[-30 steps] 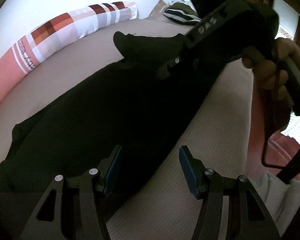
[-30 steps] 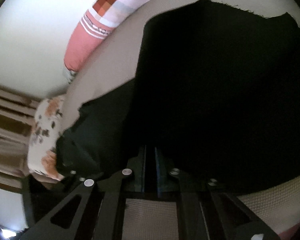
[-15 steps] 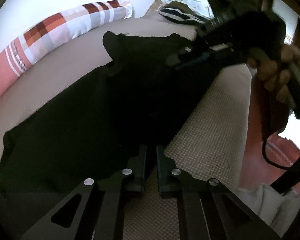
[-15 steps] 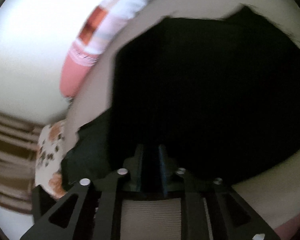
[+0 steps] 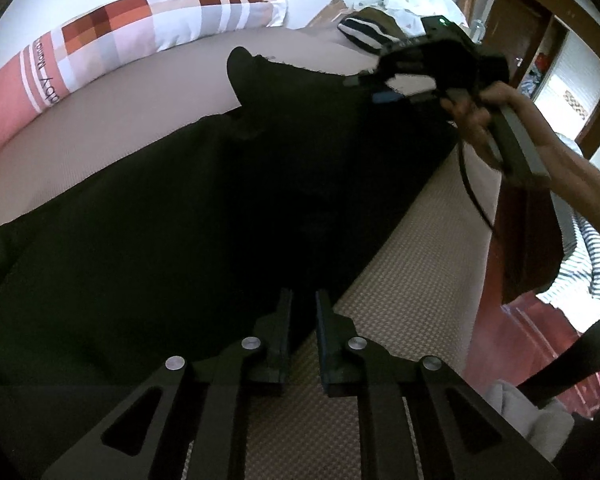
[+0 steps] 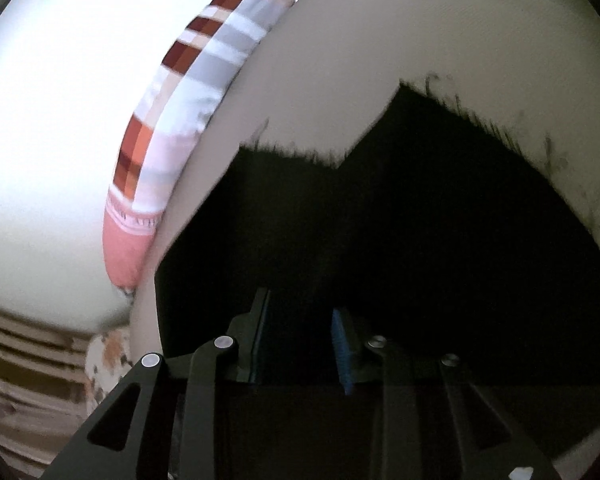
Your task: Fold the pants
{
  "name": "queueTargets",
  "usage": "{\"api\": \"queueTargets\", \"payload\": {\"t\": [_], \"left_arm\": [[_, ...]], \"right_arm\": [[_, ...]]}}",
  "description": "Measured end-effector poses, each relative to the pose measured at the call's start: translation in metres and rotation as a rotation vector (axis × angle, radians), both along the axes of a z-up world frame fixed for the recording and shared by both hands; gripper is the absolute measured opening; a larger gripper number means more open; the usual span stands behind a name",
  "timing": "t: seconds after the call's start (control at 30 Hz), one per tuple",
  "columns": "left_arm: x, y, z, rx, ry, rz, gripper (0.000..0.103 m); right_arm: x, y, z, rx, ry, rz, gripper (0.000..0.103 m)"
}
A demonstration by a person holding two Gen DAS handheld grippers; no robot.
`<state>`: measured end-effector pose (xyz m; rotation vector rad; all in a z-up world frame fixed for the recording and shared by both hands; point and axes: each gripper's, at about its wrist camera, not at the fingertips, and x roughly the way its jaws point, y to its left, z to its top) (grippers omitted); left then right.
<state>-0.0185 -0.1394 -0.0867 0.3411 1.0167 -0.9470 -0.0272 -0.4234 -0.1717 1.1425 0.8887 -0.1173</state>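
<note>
Pinching the near edge of the black pants (image 5: 204, 208), the left gripper (image 5: 302, 312) has its two fingers almost together with dark cloth between them, clamped right where the fabric meets the beige bed cover (image 5: 412, 280). The right gripper (image 6: 300, 320) has its jaws parted, having just been opening, so its blue pads (image 6: 340, 344) stand apart above the black fabric; that view is blurred and dark, so whether cloth touches them I cannot tell. Seen from the left camera, the right gripper is raised over the far end of the pants, held by a bare hand (image 5: 480, 116) with a cable hanging from it. The pants lie stretched along the bed, frayed leg ends (image 6: 380, 136) toward the far side. A long checked red, white and pink pillow (image 5: 112, 48) lies against the white wall beyond them
</note>
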Motion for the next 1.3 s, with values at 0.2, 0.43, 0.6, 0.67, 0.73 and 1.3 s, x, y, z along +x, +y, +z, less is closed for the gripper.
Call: {"api": "queueTargets", "payload": {"t": [0.2,0.43,0.6,0.67,0.73,1.3], "left_arm": [[0.002,-0.002,-0.003,0.008,0.011,0.004,0.015],[0.005,-0.001,-0.002,-0.005,0.011,0.003,0.018],[0.002,-0.002,-0.005,0.001,-0.008,-0.029,0.018],[0.002,-0.002,-0.005,0.004,-0.008,-0.046,0.018],[0.002,-0.002,-0.005,0.007,-0.006,-0.055,0.018],[0.002,-0.006,-0.005,-0.015,0.007,-0.081,0.022]], "right_arm": [[0.006,-0.019,0.012,-0.022,-0.017,-0.007,0.005],[-0.053,-0.015,0.076,-0.250,-0.036,-0.049,0.004],[-0.097,-0.015,0.037,-0.281,0.142,-0.086,0.004],[-0.110,-0.018,0.021,-0.239,0.168,-0.108,0.003],[-0.114,-0.018,0.016,-0.231,0.156,-0.118,0.003],[-0.127,-0.026,0.018,-0.245,0.207,-0.172,0.003]]}}
